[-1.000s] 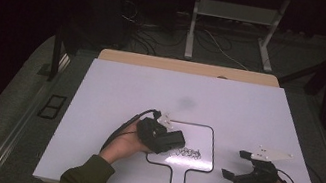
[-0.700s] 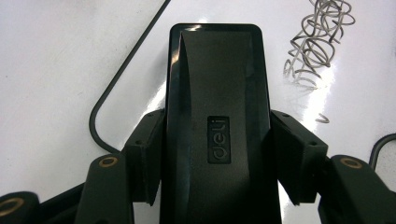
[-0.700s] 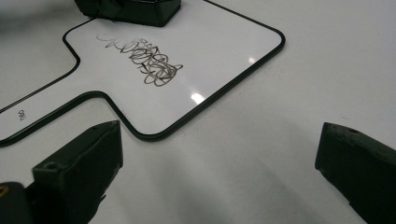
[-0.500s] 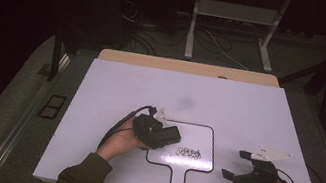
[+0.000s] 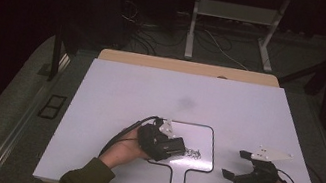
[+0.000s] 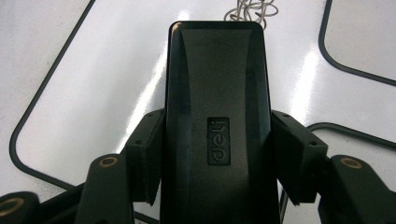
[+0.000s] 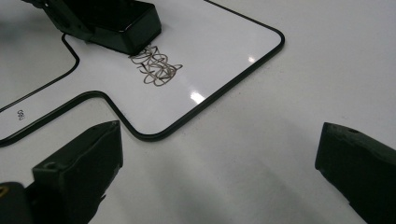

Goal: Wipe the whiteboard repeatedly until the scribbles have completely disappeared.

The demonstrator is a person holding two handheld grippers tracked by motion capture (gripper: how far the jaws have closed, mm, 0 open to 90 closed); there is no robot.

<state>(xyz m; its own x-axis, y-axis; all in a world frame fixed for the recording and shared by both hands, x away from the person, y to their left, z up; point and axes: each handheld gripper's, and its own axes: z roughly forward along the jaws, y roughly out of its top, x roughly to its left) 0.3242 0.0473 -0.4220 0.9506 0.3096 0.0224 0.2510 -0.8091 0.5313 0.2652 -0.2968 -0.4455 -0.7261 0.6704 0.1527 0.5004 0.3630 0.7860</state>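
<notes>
While one left tool (image 5: 176, 147) pinches one black eraser (image 6: 217, 116) over one whiteboard (image 5: 204, 134) — one right tool (image 5: 237, 165) gapes.

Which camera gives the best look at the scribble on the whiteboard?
The right gripper view: the scribble lies close and unobstructed beside the eraser. The left gripper view catches its edge above the eraser; the high view shows a small smudge.
</notes>
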